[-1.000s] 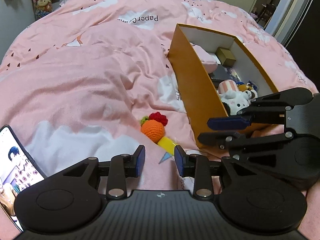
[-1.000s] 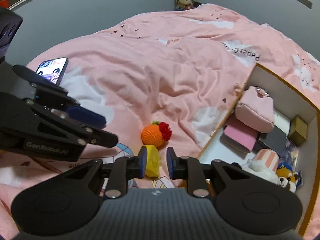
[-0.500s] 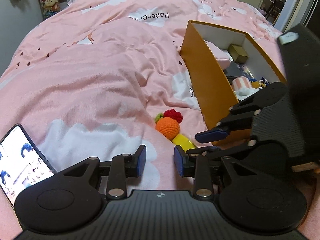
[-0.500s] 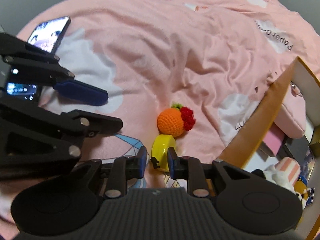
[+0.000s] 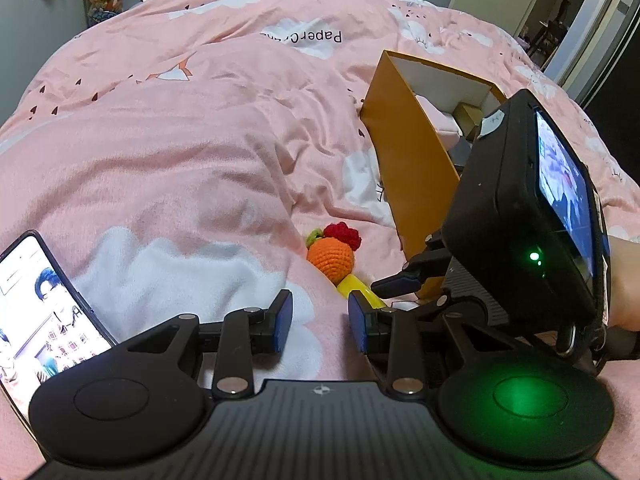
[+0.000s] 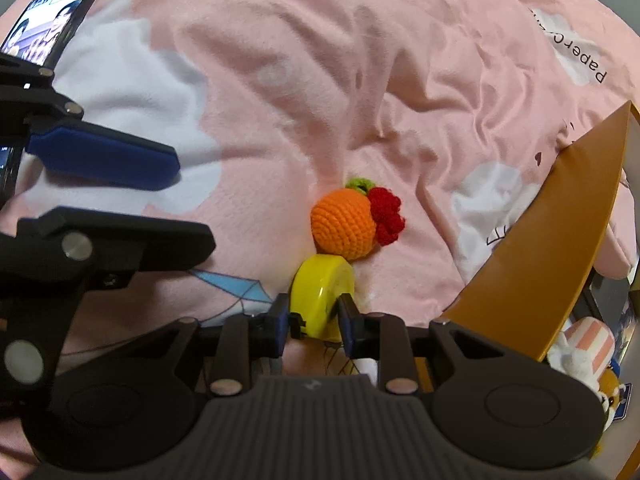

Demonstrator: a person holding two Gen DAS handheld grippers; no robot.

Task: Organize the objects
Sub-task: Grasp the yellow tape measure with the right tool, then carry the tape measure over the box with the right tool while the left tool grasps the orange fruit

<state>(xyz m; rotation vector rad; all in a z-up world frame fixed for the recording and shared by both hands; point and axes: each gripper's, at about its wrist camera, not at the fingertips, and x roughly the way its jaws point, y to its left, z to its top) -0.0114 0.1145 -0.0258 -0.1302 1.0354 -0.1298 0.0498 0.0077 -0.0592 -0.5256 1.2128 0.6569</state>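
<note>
The pink bed cover (image 5: 192, 168) spreads wide and bare toward the far side. Its near right is walled by the orange box (image 6: 548, 240), with plush toys inside at the near end. A lit phone (image 5: 36, 312) lies at the left edge. The yellow tape measure (image 6: 320, 292) lies on the cover touching the crocheted orange toy (image 6: 344, 224), both near the box wall. The right hand-held gripper (image 6: 312, 322) points steeply down with the tape measure between its pads, the jaws opening; contact is unclear. The left hand-held gripper (image 5: 318, 320) hovers beside it, partly spread, holding nothing.
</note>
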